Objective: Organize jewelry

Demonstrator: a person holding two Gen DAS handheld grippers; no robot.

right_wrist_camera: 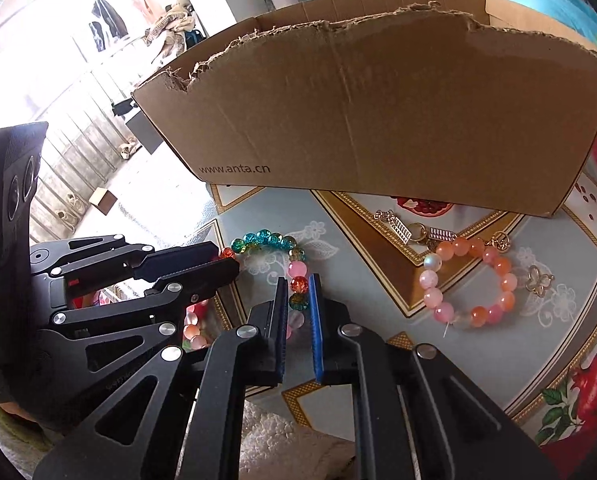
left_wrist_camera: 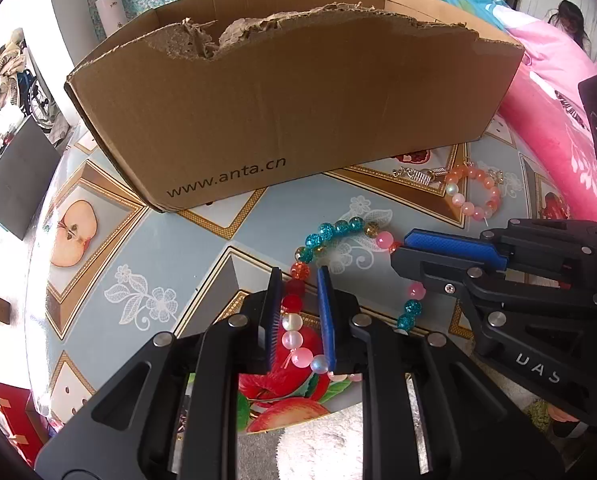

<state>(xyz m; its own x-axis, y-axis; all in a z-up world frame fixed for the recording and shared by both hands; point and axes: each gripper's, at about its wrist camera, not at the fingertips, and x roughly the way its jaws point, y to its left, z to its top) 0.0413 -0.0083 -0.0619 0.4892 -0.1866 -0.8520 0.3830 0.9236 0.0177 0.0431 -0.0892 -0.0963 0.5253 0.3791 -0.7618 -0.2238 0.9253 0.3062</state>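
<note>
Beads of many colours make up the long bracelet point(left_wrist_camera: 340, 229) lying on the tabletop point(left_wrist_camera: 186, 240) in front of the cardboard box point(left_wrist_camera: 290, 112). The left gripper point(left_wrist_camera: 298, 280) has its jaws pinching the red and pink beads on one side; the right gripper point(right_wrist_camera: 297, 286) has its jaws pinching an orange and a teal bead opposite. A pink-orange bracelet point(right_wrist_camera: 468, 282) lies nearby, apart, beside some metal charms point(right_wrist_camera: 414, 234).

left claw point(left_wrist_camera: 300, 274) nipping multicolour bead bracelet point(left_wrist_camera: 340, 228) | right claw point(left_wrist_camera: 398, 250) gripping opposite side | cardboard box point(left_wrist_camera: 282, 100) behind
</note>
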